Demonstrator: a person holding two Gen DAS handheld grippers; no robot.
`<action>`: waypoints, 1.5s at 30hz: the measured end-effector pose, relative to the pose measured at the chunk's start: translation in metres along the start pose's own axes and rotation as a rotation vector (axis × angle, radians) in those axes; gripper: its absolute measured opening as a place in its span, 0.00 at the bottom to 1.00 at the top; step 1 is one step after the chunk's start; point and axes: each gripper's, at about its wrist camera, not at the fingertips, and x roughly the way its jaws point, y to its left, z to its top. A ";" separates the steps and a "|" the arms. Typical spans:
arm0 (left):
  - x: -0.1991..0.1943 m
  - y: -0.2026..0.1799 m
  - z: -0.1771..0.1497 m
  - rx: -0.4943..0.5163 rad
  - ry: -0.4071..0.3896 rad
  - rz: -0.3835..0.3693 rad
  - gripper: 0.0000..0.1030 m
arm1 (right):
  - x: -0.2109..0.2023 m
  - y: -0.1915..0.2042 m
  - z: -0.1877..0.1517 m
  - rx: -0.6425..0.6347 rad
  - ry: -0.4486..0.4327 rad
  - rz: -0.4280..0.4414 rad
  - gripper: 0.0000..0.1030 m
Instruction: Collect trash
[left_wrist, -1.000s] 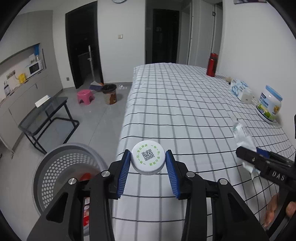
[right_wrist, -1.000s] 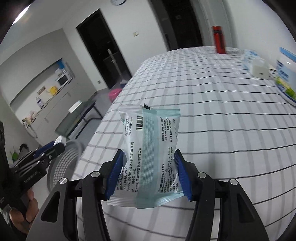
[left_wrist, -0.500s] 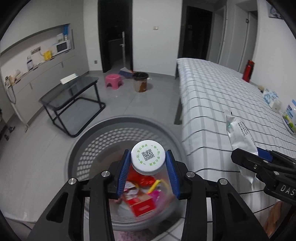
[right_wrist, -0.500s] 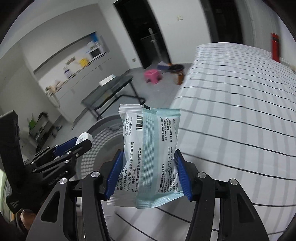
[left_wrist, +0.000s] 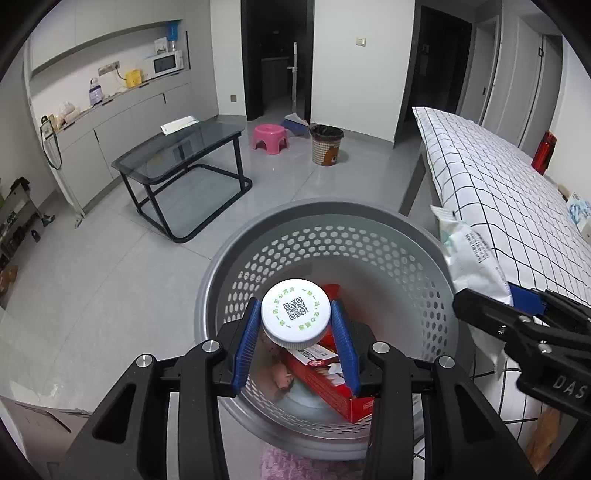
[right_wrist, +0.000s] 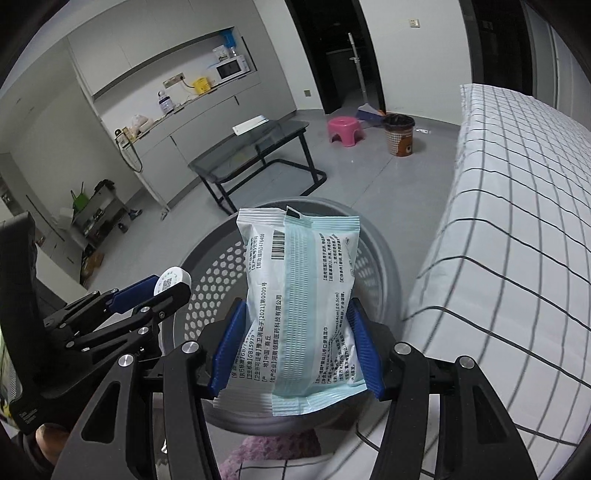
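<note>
when we look through the left wrist camera, we see the left tool (left_wrist: 295, 334) pointing down over a grey perforated basket (left_wrist: 354, 236) that stands on the floor just beside the bed (left_wrist: 491, 184). its two blue pads are clamped on a small bottle with a white cap (left_wrist: 295, 318); the cap faces the camera and shows a printed square code with green letters around it. under the bottle, inside the basket, lie a red carton (left_wrist: 328, 384) and some other small trash that we cannot name. at the right edge the right tool (left_wrist: 517, 314) comes into the picture, and the pale packet (left_wrist: 469, 258) it carries stands up over the rim of the basket. further back on the grey floor we see a dark glass table (left_wrist: 184, 147), a pink stool (left_wrist: 269, 134) and a brown waste bin (left_wrist: 325, 144). a red flask (left_wrist: 543, 151) stands on the far side of the bed.

in the right wrist camera, the right tool (right_wrist: 295, 350) has its blue pads pressed on both sides of the pale packet (right_wrist: 299, 295), a sealed white and light green pack with a barcode and printed text. the packet stands upright between the pads and hides the middle of the grey perforated basket (right_wrist: 384, 258) below it. at the left the left tool (right_wrist: 147, 291) is visible with the white cap (right_wrist: 171, 280) between its fingers, also over the edge of the basket. the bed (right_wrist: 517, 221) with its checked sheet fills the right side.
</note>
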 end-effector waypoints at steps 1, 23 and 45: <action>0.000 0.000 0.001 -0.001 -0.004 0.003 0.38 | 0.002 0.003 -0.001 -0.005 -0.001 -0.001 0.52; -0.009 0.005 -0.002 -0.033 -0.015 0.044 0.69 | 0.001 -0.004 -0.011 -0.004 -0.027 0.005 0.65; -0.016 0.006 -0.001 -0.023 -0.028 0.074 0.90 | 0.001 -0.007 -0.011 0.008 -0.034 0.017 0.67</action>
